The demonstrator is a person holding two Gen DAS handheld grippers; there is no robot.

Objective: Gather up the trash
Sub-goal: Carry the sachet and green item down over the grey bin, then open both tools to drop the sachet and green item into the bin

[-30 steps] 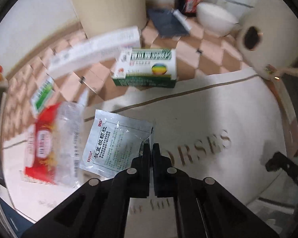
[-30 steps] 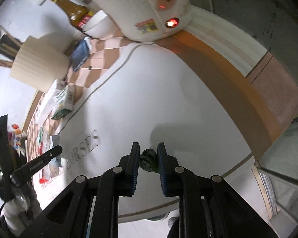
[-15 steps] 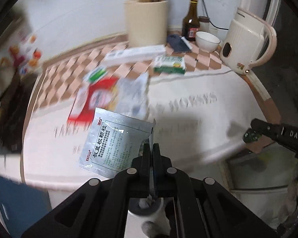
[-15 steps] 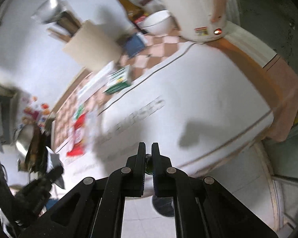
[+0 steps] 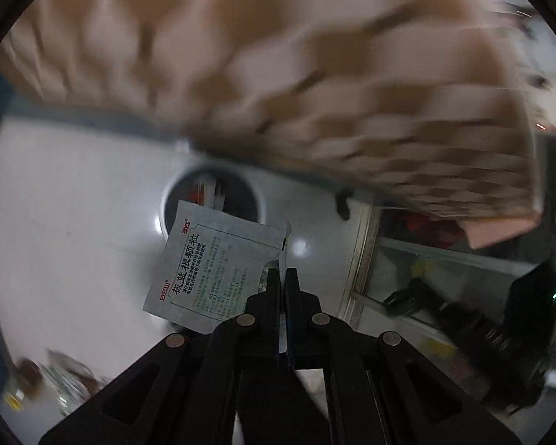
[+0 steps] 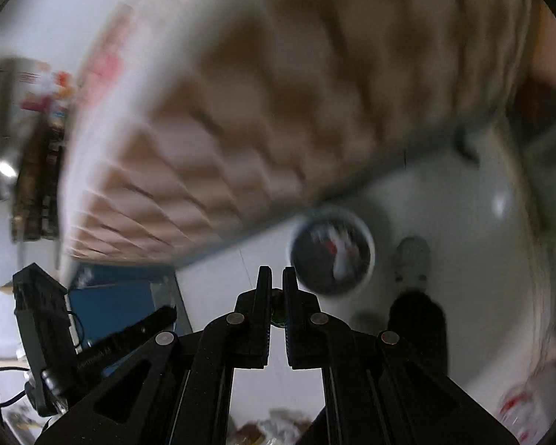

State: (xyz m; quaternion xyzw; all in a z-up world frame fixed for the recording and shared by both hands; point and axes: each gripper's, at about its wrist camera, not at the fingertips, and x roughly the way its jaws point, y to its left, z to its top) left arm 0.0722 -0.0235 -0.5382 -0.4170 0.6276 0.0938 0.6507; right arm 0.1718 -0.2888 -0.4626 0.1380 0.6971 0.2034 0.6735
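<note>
My left gripper (image 5: pixel 282 272) is shut on the torn corner of a silver medicine sachet (image 5: pixel 215 267) with Chinese print. It hangs in the air over a round dark trash bin (image 5: pixel 211 200) on the pale floor. My right gripper (image 6: pixel 276 278) is shut on a small dark green scrap (image 6: pixel 277 315), just left of the same bin (image 6: pixel 331 252), which holds red and white litter. The right gripper's body (image 5: pixel 474 326) shows at the lower right of the left wrist view.
The checkered tablecloth's hanging edge (image 5: pixel 352 85) fills the top of both views, blurred. A blue box (image 6: pixel 122 296) stands on the floor at left. A shoe (image 6: pixel 413 259) and dark trouser leg are right of the bin. Loose wrappers (image 6: pixel 274 426) lie on the floor nearby.
Both grippers have swung down from the tabletop to the floor, over the bin. The left still holds the sachet, the right its green scrap.
</note>
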